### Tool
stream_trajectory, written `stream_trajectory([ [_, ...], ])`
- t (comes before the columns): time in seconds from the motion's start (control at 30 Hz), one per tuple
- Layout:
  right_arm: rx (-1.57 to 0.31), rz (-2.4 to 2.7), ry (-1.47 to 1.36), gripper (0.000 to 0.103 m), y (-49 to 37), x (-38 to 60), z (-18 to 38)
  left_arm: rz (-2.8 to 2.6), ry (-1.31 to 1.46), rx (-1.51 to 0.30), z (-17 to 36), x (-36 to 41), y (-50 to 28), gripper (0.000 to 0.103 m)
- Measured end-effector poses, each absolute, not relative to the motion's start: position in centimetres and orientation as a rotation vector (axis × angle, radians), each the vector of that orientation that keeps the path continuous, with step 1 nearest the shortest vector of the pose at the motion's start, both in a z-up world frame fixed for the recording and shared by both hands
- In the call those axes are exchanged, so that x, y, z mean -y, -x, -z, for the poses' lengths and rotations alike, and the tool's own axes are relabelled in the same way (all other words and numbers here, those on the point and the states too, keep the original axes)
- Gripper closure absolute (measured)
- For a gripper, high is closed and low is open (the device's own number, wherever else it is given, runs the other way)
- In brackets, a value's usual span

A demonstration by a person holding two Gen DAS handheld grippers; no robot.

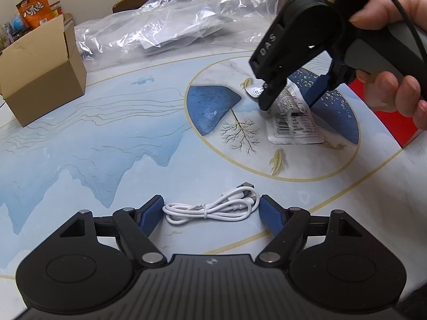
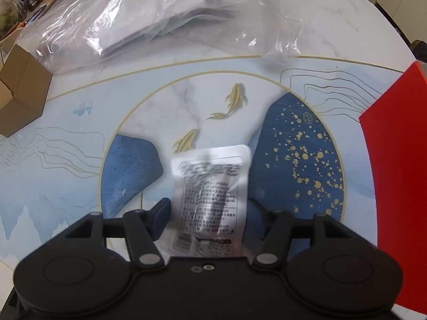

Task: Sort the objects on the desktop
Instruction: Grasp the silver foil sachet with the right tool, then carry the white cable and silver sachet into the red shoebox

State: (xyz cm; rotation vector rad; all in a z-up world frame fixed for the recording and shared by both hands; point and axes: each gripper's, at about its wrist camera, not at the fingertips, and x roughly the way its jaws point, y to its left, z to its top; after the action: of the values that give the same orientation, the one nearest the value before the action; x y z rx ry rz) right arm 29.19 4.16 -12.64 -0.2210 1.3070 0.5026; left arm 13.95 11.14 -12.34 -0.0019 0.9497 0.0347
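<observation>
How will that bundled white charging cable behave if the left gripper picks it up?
The coiled white charging cable probably lifts as one light bundle, since a tie cinches its middle. Its untied loops and plug end likely droop floppily. It lies between the open left gripper fingers.

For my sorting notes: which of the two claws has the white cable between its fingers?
The left claw: the coiled white cable lies between its open fingers. The right claw straddles a white printed packet.

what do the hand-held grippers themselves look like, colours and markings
Both are matte black plastic with round pivot housings, silver rivets and ribbed blue pads. The right hand-held gripper bears raised "DAS" lettering, a grey handle and a black cable. The bare hand shows no sleeve.
</observation>
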Motion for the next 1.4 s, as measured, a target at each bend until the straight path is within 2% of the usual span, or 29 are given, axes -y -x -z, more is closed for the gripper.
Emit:
stream_trajectory([
  [0.53,-1.305,-0.582,0.094,0.048,-28.5,2.9,9.3,-0.048,0.046,-0.955,11.3,-10.7,-13.8,0.027],
  [0.87,-1.250,-0.635,0.042,0.048,-27.8,8.2,5.0,-0.020,0.049,-0.917,7.7,-8.7,-14.4,0.027],
  [1.4,-1.161,-0.594,-0.090,0.048,-30.0,19.3,1.3,0.137,-0.019,-0.821,2.0,0.0,-18.5,0.027],
])
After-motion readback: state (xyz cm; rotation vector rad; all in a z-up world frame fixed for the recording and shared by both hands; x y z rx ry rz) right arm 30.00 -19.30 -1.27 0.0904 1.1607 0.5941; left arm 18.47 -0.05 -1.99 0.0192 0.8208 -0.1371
